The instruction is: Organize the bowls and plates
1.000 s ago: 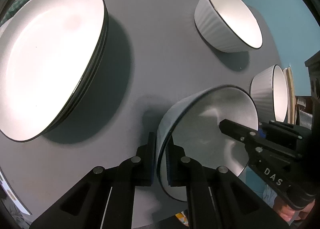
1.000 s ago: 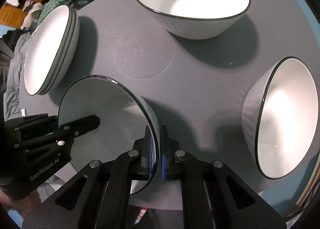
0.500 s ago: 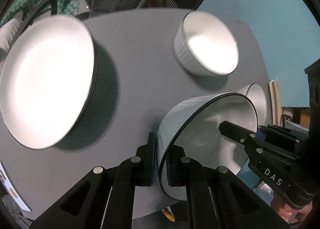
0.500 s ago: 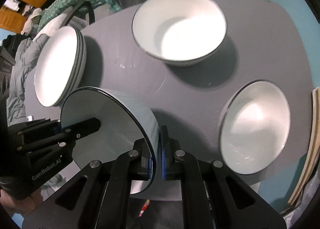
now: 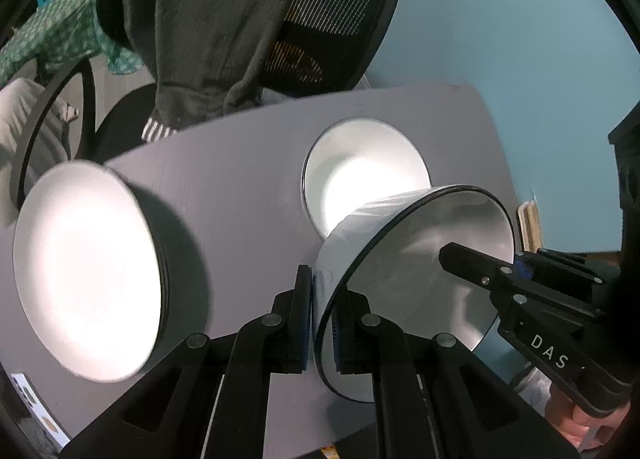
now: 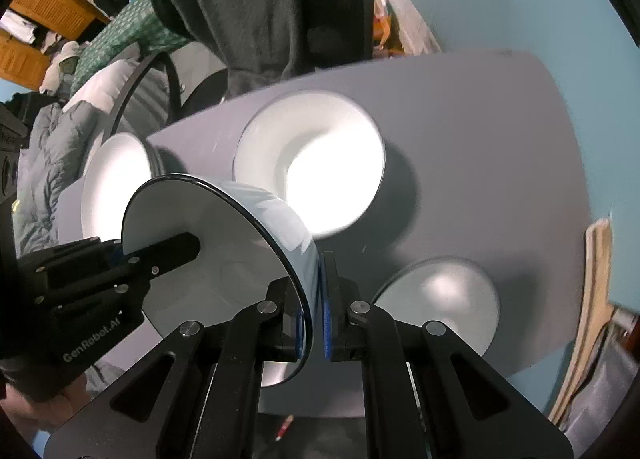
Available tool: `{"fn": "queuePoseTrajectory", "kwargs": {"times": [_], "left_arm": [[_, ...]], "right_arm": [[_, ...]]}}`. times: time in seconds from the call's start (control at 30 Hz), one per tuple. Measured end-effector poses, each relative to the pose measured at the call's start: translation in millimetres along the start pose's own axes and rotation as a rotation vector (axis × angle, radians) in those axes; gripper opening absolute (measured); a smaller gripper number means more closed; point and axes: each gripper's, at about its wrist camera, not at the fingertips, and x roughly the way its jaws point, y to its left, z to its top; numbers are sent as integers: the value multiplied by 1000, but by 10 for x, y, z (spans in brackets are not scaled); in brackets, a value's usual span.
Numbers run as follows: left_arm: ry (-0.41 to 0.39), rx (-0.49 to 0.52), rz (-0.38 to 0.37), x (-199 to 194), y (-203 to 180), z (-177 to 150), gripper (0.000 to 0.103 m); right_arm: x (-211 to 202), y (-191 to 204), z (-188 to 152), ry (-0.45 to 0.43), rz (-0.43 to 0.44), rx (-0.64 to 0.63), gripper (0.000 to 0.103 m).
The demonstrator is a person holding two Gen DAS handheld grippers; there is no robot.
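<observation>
The grey worktop (image 5: pixel 248 187), matt and smooth, has a rounded far corner and a straight far edge; bare surface lies open between the dishes and toward the right edge in the right wrist view. Beyond the far edge stands a mesh-backed office chair (image 5: pixel 340 7) draped with a dark fleece garment (image 5: pixel 208 27), against a pale blue wall (image 5: pixel 500 39).

At the left of the worktop, a stack of white plates (image 5: pixel 84 271) with thin dark rims rests near the edge; motion blur softens its outline. A white bowl (image 5: pixel 360 179), round and glossy inside, sits toward the far side, partly hidden by the held bowl. A second resting bowl (image 6: pixel 444 299) lies near the right front, just beside the right tool in that view.

The held bowl (image 5: pixel 420 271), white with a fine black rim and a faintly ribbed outer wall, hangs above the worktop and is gripped at opposite sides of its rim. The left tool (image 5: pixel 322 315) pinches the bowl's wall between its blue-padded fingers (image 5: pixel 306 323), one inside and one outside. The right tool (image 6: pixel 312 319) pinches the opposite rim likewise, pads pressed against the thin wall. Each tool's black body appears in the other's view, reaching into the bowl.
</observation>
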Motion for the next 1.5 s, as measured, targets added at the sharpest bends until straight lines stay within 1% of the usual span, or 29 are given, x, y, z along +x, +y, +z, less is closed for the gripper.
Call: {"fn": "queuePoseTrajectory", "kwargs": {"times": [0.13,0.37,0.57,0.7,0.83,0.97,1.0,1.03,1.13,1.4,1.5], "left_arm": [[-5,3,24,86,-9,122,8],[9,-22,41,199,0,325,8],[20,-21,54,266,-31,391,8],[28,-18,69,325,-47,414,8],[17,-6,88,328,-70,467,8],[20,-7,95,342,-55,520,8],[20,-10,87,346,-50,523,8],[22,-13,78,351,-47,524,8],[19,-12,84,361,-49,510,8],[23,-23,82,358,-14,465,8],[16,-30,89,328,2,447,11]], "right_arm": [[62,-47,189,-5,-12,2,7],[157,-92,420,10,-7,9,7],[154,-218,522,19,-2,18,7],[174,-265,550,24,0,26,7],[193,-298,575,31,1,31,7],[204,-322,609,42,-37,24,8],[209,-333,616,48,-43,25,8],[210,-354,620,52,-31,31,8],[201,-395,614,53,-19,37,8],[159,-377,602,50,-15,26,9],[148,-361,594,45,-21,15,10]]}}
